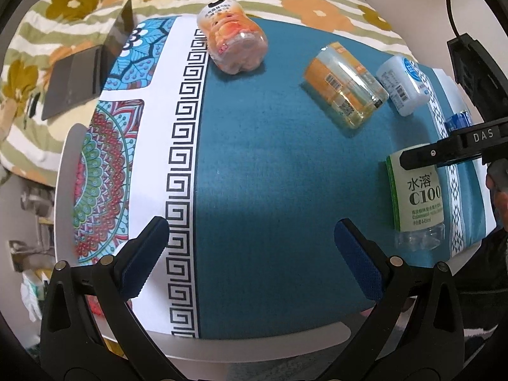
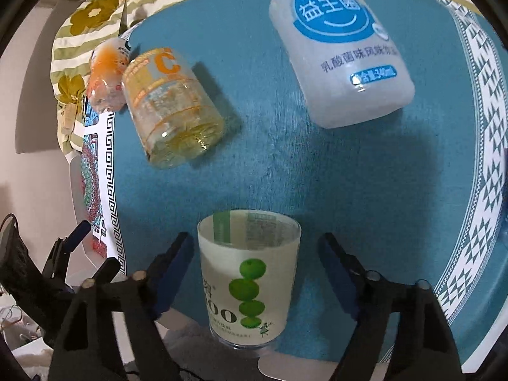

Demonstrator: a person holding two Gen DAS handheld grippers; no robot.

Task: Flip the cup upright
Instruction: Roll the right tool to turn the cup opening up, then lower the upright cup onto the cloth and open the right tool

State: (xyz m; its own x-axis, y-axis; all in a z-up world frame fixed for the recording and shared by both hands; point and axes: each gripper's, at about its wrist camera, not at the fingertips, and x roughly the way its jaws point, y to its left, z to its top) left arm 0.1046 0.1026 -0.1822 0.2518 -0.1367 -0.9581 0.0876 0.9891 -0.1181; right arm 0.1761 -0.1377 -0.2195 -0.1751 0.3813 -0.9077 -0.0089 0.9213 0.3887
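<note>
Right tongs (image 2: 254, 270) stand apart, straddling the green-labelled cup (image 2: 249, 277) at lower centre on the bench (image 2: 270, 165); left tongs (image 1: 250, 254) gape empty. Light, thin plastic, likely slippery: grip mid-body.

A round white table (image 1: 68, 146) carries a teal patterned cloth (image 1: 260, 165). Four cut plastic bottle cups (image 1: 344, 84) rest on it

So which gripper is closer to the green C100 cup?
Right. The right gripper has its jaws open on either side of the green C100 cup; the left gripper hangs over bare blue cloth, apart.
</note>
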